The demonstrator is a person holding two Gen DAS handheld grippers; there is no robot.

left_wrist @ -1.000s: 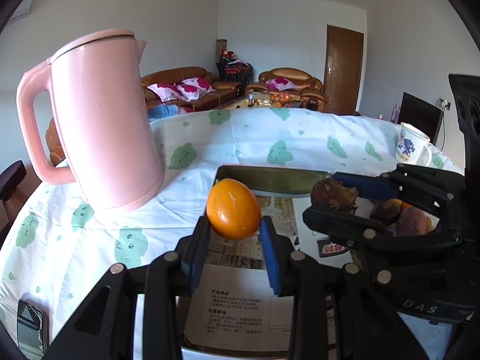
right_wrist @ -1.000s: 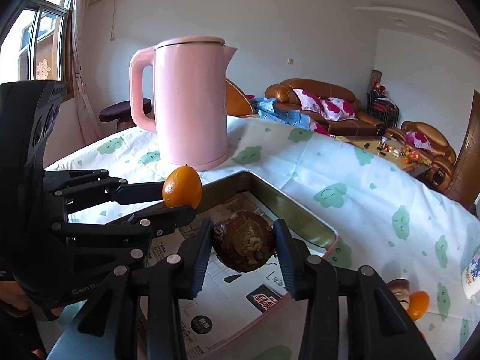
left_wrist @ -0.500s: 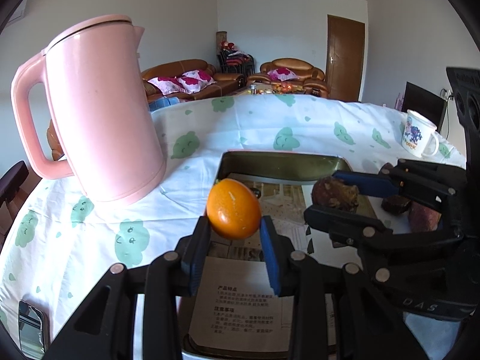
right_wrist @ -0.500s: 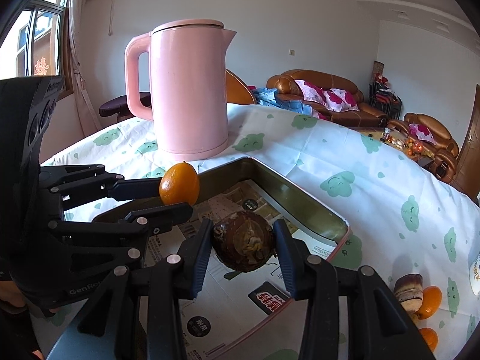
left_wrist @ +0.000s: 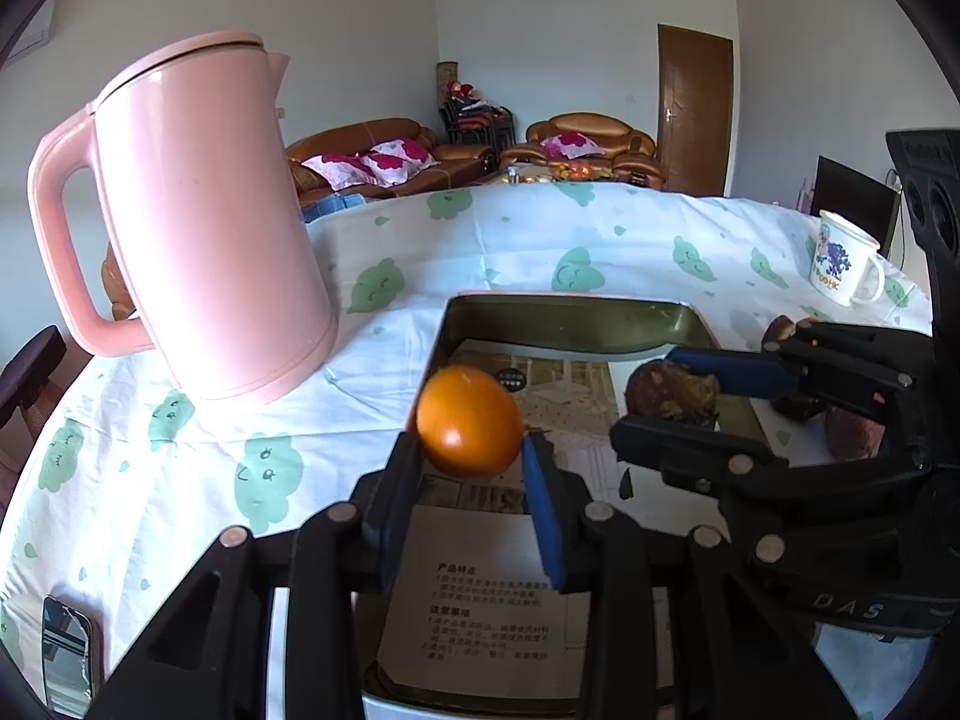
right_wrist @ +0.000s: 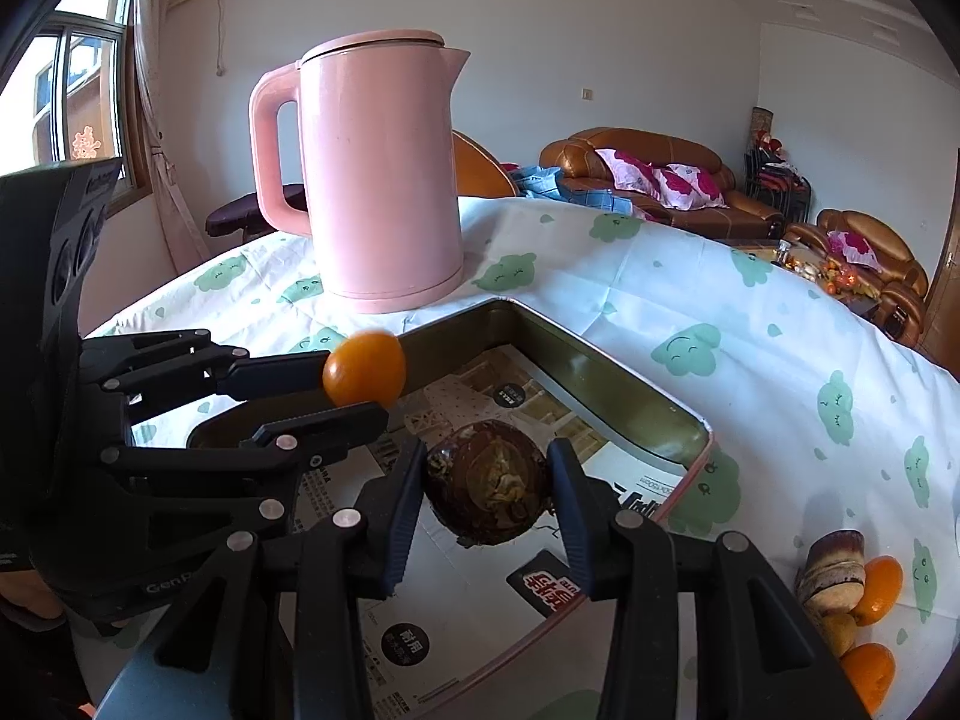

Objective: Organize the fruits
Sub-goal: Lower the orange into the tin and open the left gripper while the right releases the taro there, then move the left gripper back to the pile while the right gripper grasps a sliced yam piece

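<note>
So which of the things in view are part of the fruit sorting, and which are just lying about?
Part of the job:
- orange fruit in the left gripper
- brown fruit in the right gripper
- paper-lined tray
- loose fruit pile on the cloth

Just lying about:
- pink kettle
- mug
- phone

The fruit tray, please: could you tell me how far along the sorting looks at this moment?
Nothing lies in the paper-lined tray yet. In hand: the left tool carries an orange fruit, jaws just starting to open; the right tool grips a brown fruit, both above the tray. Left: several fruits remain on the tablecloth beside it.
</note>
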